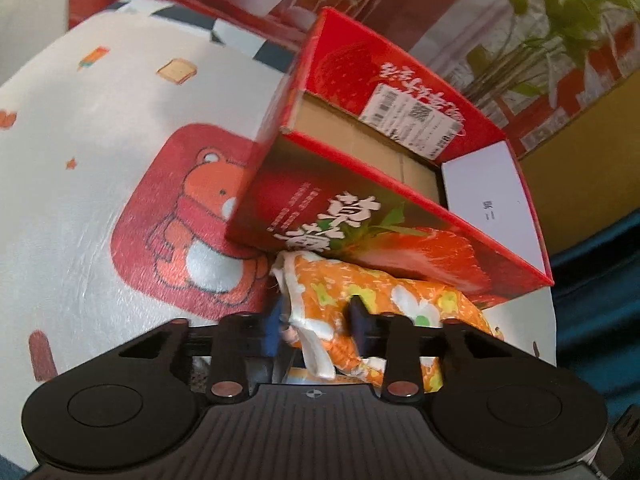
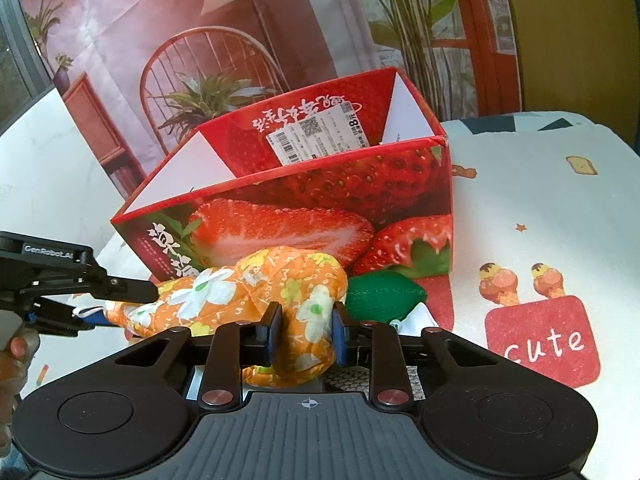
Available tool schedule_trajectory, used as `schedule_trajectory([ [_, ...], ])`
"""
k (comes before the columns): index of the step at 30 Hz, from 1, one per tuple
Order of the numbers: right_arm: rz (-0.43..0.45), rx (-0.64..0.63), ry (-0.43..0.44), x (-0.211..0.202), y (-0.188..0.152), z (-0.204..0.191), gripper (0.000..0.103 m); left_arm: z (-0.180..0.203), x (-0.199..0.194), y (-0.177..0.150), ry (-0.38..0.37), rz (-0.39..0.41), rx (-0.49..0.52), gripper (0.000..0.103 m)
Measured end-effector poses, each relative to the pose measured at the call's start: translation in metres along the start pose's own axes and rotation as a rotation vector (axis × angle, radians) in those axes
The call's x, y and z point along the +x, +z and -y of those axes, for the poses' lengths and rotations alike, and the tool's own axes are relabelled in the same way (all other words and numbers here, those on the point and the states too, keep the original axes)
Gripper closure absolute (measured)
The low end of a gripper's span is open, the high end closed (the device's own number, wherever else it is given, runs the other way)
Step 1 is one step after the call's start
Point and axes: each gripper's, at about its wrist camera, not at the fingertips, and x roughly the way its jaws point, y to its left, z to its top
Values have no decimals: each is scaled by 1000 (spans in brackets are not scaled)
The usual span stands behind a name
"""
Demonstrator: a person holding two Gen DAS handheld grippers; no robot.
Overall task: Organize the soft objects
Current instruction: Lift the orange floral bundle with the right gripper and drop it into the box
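While the orange floral cloth bundle point(image 2: 280, 292) lies on the cartoon-printed tabletop point(image 2: 540, 208), pressed against the near wall of the red strawberry box point(image 2: 320, 208), both tools have it. Its long axis runs crosswise along that wall. The right gripper point(image 2: 306, 330) pinches one end, its blue pads point(image 2: 338, 336) narrowed onto the padded fabric. The left gripper point(image 1: 316, 320) clamps the other end, jaws drawn in on the white-trimmed edge. The box's open top sits above and beyond the cloth, so the move likely needs a joint lift up and over the wall. A green soft piece point(image 2: 384, 292) lies just beside the bundle. Readable: "cute" point(image 2: 544, 346) on the tabletop, "GenRobot.AI" point(image 2: 48, 251) on the left tool, a barcode label point(image 2: 316, 132) inside the box, and large Chinese characters on the wall.
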Motion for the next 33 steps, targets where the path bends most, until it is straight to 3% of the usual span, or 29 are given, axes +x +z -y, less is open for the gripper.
schedule_trajectory([
  [7, 23, -18, 11, -8, 2, -4, 85, 17, -19, -2, 9, 60, 112, 82],
  [22, 190, -40, 125, -61, 38, -14, 87, 63, -109, 9, -73, 315, 275, 82],
  [33, 301, -111, 153, -63, 93, -24, 87, 94, -112, 38, -29, 477, 375, 82],
])
